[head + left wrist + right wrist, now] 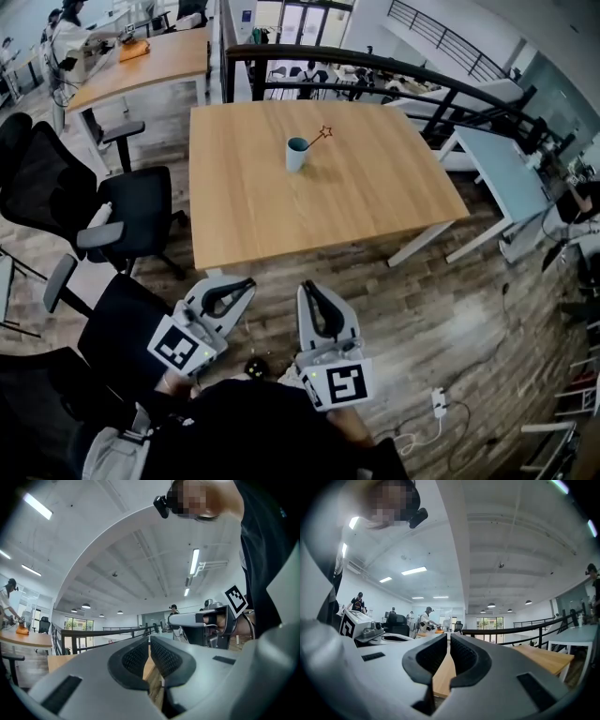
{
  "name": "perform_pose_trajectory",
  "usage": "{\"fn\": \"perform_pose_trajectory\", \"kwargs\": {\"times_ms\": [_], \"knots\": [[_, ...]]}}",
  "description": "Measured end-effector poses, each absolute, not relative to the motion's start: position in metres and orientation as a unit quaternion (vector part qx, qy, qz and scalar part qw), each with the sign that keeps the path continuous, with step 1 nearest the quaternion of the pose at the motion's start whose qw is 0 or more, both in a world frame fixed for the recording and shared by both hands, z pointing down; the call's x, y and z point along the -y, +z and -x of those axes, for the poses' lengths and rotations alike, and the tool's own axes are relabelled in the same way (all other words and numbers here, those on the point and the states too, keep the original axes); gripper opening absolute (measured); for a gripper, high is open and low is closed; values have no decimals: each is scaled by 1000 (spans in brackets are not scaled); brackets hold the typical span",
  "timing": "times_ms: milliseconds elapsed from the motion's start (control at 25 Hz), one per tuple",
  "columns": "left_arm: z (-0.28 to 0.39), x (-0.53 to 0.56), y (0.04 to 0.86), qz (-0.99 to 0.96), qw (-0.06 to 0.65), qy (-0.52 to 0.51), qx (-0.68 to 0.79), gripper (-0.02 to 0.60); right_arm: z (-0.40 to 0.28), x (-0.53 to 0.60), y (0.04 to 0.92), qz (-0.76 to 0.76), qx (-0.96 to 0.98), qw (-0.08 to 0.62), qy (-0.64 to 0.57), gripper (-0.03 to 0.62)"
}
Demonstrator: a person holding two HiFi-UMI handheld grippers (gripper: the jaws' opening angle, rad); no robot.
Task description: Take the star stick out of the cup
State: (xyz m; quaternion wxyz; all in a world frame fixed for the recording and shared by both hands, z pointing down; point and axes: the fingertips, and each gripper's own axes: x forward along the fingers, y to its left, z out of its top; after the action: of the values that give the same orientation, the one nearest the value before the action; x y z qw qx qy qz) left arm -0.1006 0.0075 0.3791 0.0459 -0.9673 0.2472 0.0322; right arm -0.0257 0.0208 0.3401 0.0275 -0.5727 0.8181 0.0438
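Office floor (422,309) of wood planks lies under both grippers, which hang low, short of the table's near edge. The left gripper (149,641) has its jaws pressed together with nothing between them, and the right gripper (448,639) is likewise clenched and empty. Ahead of both tips the wooden table (244,216) carries one thing: a teal cup (297,155), well ahead and almost in line with the right gripper. Its only visible content is the star stick (323,133), leaning away and to the right, with the star clear of the rim. The reach looks unstarted. A good pull would probably open one pair of jaws, pinch the thin shaft above the rim and draw along its lean — the light cup may tip otherwise.
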Motion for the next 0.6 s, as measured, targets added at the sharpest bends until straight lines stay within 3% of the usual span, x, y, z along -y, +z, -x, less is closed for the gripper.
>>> {"fn": "perform_pose_trajectory", "kwargs": {"times_ms": [600], "knots": [[16, 76, 380, 959, 49, 3, -278, 23, -65, 67, 343, 552, -831, 50, 35, 24]]}}
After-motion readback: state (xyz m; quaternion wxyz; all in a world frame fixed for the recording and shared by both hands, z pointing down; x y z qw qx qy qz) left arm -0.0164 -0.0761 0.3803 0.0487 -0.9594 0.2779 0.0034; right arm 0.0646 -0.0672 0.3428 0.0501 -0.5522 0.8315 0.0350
